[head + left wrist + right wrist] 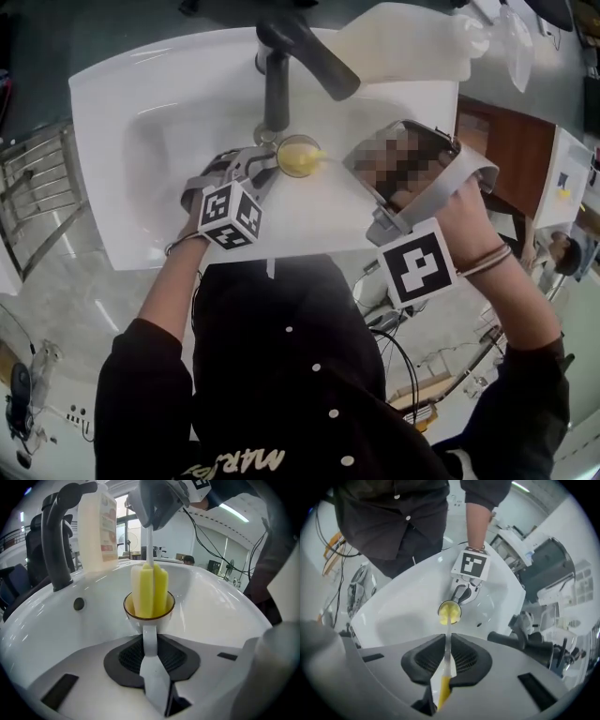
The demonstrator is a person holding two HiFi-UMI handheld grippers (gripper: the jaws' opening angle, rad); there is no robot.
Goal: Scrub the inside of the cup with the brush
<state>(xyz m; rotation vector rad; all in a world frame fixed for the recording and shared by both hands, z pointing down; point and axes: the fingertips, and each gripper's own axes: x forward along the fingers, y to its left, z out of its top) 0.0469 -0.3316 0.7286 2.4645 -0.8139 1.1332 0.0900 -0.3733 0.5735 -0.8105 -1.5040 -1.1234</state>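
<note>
Over the sink (141,141), your left hand-held gripper (150,645) clamps the cup (162,616) by its handle, your right hand-held gripper (446,660) pinches the brush (149,590), head inside; scrubbing likely remains.

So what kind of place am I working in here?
Likely a lab or workshop, not a home: a white sink with a dark faucet, but loose cables and ceiling strip lights behind it.

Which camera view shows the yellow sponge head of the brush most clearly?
The left gripper view: the sponge head stands close and side-on, its lower part inside the cup. The head view shows only its top from above, and the right gripper view shows it small and far.
</note>
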